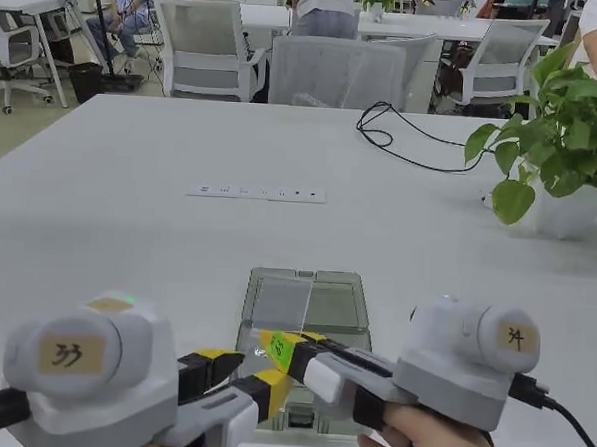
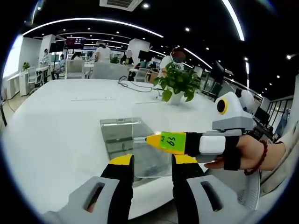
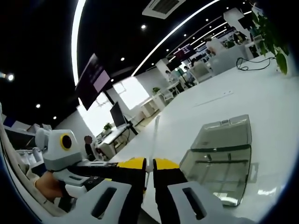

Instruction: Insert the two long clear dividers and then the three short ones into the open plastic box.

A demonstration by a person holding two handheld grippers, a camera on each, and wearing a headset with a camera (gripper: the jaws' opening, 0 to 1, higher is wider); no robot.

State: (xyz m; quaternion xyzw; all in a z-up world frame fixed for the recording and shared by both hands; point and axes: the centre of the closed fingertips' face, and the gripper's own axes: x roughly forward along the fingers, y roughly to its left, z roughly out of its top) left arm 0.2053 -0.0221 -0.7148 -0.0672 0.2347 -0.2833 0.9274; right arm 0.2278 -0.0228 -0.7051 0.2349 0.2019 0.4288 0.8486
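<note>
Head view, and both tools are low over the white worktop, right at the open plastic box, which lies just in front of the person with its lid flat on the far side. The right hand-held gripper, with a green sticker on its yellow-tipped jaw, reaches in from the right and is clamped on a clear divider. That sheet stands upright over the near left part of the box; whether its lower edge touches the box, I can't tell. In the right gripper view the divider is edge-on, a thin line rising from between the closed jaws, with the box off to the right. The left hand-held gripper comes in from the lower left. Its own view shows its jaws spread wide, gripping nothing, and the sheet faces the camera just ahead of the gap. Farther back on the worktop, a leafy potted plant and a looped black cable.
</note>
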